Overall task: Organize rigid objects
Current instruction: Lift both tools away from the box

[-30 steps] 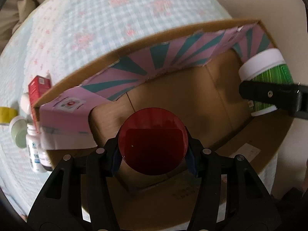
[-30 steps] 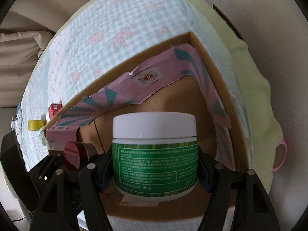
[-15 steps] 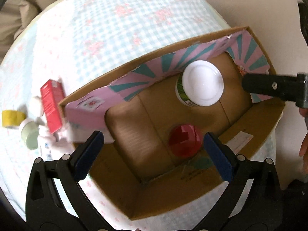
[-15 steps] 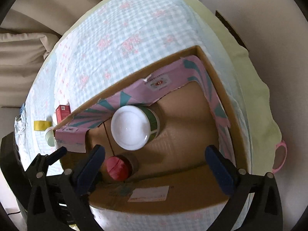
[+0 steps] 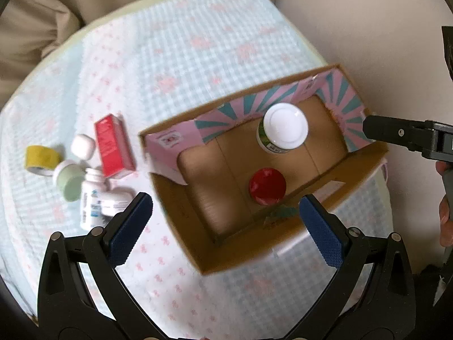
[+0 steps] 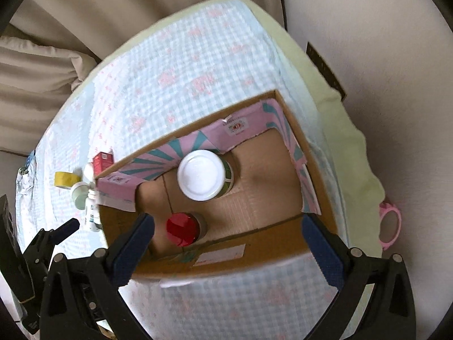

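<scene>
An open cardboard box (image 5: 181, 218) (image 6: 317, 175) with pink and teal flaps lies on a checked cloth. Inside it stand a green jar with a white lid (image 5: 285, 127) (image 6: 201, 174) and a smaller red-lidded jar (image 5: 267, 186) (image 6: 182, 229). My left gripper (image 5: 226, 226) hangs open above the box's near edge, nothing between its blue pads. My right gripper (image 6: 228, 248) is open too, high over the box's front wall and empty. One right finger (image 5: 396, 136) shows at the right in the left wrist view.
Left of the box lie a red carton (image 5: 113, 146) (image 6: 103, 161), a yellow tape roll (image 5: 42, 160) (image 6: 65, 180), white bottles (image 5: 97, 201) and a pale green jar (image 5: 70, 182). A pink-framed mirror (image 6: 390, 223) sits at the right edge. Beige cushions lie behind.
Both grippers let go of their jars into the box, opened wide and rose away. The red-lidded and white-lidded jars now stand on the box floor.
</scene>
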`<state>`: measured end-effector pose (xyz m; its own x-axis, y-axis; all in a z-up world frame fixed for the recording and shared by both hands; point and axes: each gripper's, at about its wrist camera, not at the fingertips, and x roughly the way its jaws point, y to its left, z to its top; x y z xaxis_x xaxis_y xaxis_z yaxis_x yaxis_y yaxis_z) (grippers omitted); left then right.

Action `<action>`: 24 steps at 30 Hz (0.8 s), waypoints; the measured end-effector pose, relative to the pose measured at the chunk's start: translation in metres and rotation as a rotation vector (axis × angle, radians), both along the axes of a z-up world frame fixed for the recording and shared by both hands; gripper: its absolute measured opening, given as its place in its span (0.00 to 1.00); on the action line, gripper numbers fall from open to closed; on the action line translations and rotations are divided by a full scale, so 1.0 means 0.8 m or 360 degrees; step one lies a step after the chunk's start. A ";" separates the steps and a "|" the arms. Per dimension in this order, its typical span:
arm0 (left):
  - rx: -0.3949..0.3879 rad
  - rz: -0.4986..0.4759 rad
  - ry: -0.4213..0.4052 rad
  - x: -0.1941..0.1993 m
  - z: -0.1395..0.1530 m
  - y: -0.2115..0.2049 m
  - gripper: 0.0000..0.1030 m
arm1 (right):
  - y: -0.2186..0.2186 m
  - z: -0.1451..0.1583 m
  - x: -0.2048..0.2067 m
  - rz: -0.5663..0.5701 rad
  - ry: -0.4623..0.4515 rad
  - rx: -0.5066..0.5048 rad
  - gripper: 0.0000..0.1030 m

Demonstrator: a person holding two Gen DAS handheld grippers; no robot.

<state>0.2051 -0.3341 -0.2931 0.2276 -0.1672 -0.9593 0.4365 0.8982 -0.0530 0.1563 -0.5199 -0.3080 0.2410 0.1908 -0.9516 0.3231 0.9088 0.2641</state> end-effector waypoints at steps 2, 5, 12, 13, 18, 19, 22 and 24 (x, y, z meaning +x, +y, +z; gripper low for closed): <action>-0.0011 0.0019 -0.0046 -0.012 0.022 0.012 1.00 | 0.008 0.017 -0.003 0.0010 -0.0025 -0.0043 1.00; -0.0021 0.0058 -0.0099 -0.027 0.053 0.031 1.00 | 0.024 0.048 -0.010 0.0046 -0.0100 -0.0090 1.00; -0.0087 0.0221 -0.0226 -0.060 0.126 0.108 1.00 | 0.073 0.109 -0.036 0.0145 -0.0239 -0.0156 1.00; -0.0082 0.0242 -0.0242 -0.063 0.132 0.119 1.00 | 0.079 0.115 -0.041 0.0141 -0.0254 -0.0138 1.00; -0.0081 0.0380 -0.0298 -0.079 0.158 0.197 1.00 | 0.123 0.137 -0.064 0.0150 -0.0314 -0.0057 1.00; -0.0092 0.0403 -0.0299 -0.081 0.161 0.212 1.00 | 0.134 0.140 -0.068 0.0159 -0.0321 -0.0054 1.00; -0.0131 0.0470 -0.0305 -0.086 0.169 0.260 1.00 | 0.172 0.150 -0.080 0.0171 -0.0340 -0.0039 1.00; -0.0150 0.0486 -0.0326 -0.087 0.175 0.294 1.00 | 0.197 0.154 -0.086 0.0163 -0.0351 -0.0013 1.00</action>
<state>0.1355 -0.0988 -0.1528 0.4659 -0.1475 -0.8725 0.1594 0.9839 -0.0813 0.0878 -0.3624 -0.1848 0.4231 0.2178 -0.8795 0.1643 0.9361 0.3108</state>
